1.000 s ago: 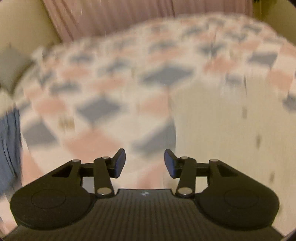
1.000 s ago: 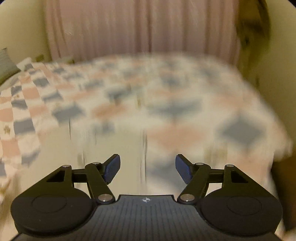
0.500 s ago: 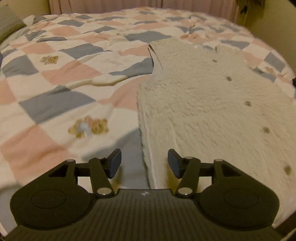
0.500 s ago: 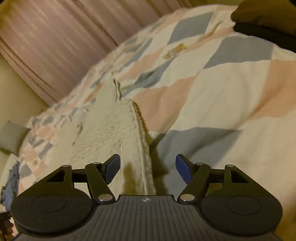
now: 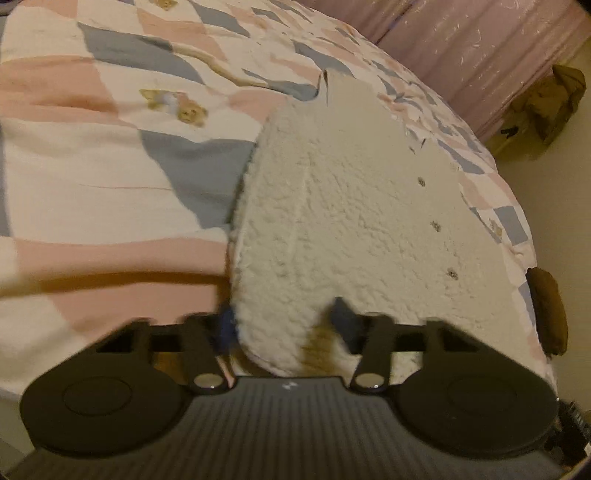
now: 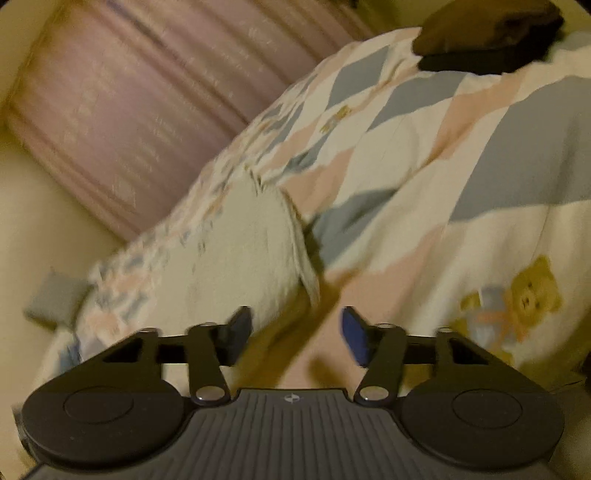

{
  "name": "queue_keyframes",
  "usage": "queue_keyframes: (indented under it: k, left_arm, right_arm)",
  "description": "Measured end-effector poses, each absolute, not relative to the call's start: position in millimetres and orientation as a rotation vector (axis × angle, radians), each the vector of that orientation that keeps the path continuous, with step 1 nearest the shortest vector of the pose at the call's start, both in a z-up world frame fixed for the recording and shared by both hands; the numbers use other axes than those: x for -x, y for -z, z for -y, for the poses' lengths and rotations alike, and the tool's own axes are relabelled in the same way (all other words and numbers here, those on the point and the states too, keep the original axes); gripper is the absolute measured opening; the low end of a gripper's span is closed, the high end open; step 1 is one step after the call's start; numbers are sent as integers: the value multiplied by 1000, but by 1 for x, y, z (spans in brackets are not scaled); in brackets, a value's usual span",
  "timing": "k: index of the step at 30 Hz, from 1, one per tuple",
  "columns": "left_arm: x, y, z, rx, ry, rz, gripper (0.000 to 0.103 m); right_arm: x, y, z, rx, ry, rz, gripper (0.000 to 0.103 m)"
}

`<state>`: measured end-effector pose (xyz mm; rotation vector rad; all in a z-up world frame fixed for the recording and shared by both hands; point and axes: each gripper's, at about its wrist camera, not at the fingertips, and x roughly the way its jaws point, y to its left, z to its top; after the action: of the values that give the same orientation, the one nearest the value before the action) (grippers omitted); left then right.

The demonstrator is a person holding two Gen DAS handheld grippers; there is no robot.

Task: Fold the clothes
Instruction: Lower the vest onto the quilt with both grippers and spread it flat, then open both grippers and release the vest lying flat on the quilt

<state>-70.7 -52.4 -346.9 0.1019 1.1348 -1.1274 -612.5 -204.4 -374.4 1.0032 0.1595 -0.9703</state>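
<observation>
A fluffy cream jacket [image 5: 343, 206] lies flat on a bed quilt [image 5: 92, 166] with pink, grey and white squares and little teddy bears. The jacket has a row of small buttons [image 5: 436, 226] down its front.

The left claw [image 5: 280, 328] is at the near left corner of the jacket. Its jaws have just been closing, and the corner of the jacket sits between them. The fingers [image 5: 345, 325] look pressed into the fluffy cloth, so the left claw is pinching that corner.

The right claw [image 6: 295, 332] is at the near right edge of the jacket [image 6: 240, 251]. Its jaws have just been closing too, but they are partly open, with a gap between the blue pads [image 6: 352, 334]. The edge of the jacket hangs just above the gap, and the pads do not press on it.

A dark folded cloth [image 6: 487, 33] lies on the quilt, far off to the right of the jacket. A pink curtain [image 6: 147, 92] hangs behind the bed.
</observation>
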Motion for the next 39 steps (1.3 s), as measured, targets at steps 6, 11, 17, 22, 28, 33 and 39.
queue_keyframes:
  k: [6, 11, 17, 22, 28, 33, 39]
  left_arm:
    - [68, 317, 64, -128, 1149, -1027, 12]
    - [55, 317, 67, -165, 1121, -1016, 11]
    - [55, 325, 69, -209, 1118, -1008, 10]
    - [58, 314, 57, -233, 1137, -974, 14]
    - [70, 325, 36, -230, 1136, -975, 37]
    - [60, 333, 27, -27, 1108, -1070, 52]
    - [60, 360, 36, 68, 1086, -1195, 39]
  right_arm:
    - [592, 393, 207, -968, 978, -159, 40]
    - [570, 406, 233, -953, 1012, -98, 51]
    - [548, 360, 251, -861, 926, -163, 7]
    - [540, 295, 232, -534, 1102, -566, 7]
    - [601, 369, 221, -876, 1081, -418, 26]
    - [641, 407, 216, -1154, 1001, -43, 44]
    - [622, 408, 231, -1072, 1025, -157, 30]
